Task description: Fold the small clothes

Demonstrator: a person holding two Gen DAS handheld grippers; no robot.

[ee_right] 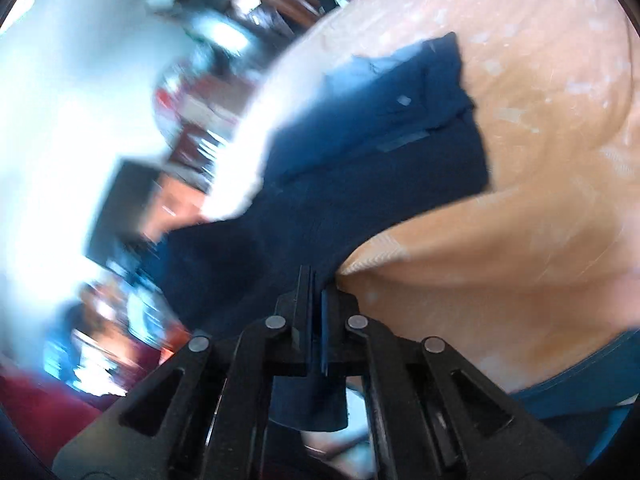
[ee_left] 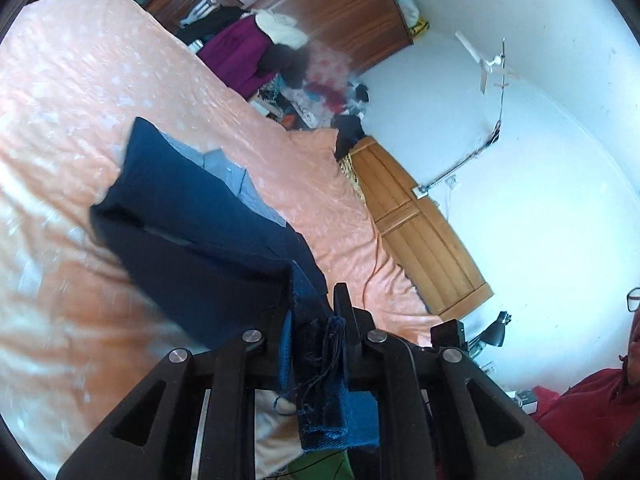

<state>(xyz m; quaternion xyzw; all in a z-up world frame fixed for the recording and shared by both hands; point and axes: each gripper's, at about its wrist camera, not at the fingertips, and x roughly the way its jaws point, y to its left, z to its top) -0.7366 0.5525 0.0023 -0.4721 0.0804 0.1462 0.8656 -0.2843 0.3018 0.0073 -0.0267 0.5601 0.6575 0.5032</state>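
Gripping a frayed corner of the dark blue garment [ee_left: 192, 216], the left claw [ee_left: 312, 308] is clamped on it; the right claw [ee_right: 316, 284] pinches another edge. The cloth hangs lifted over the peach-sheeted bed [ee_left: 80, 80], its far part near the middle.

Right gripper [ee_right: 315, 286] at bottom centre, jaws nearly closed, pinching edge of dark blue garment [ee_right: 360, 168]. Cloth runs between jaws, tail hanging behind them. Garment stretches away ahead of jaws, far part lying on peach bedspread [ee_right: 540, 208]. Lighter blue lining shows at garment's far end. Bedspread fills area right of jaws, raised fold just beside them. Left of jaws: room badly blurred, details unreadable.
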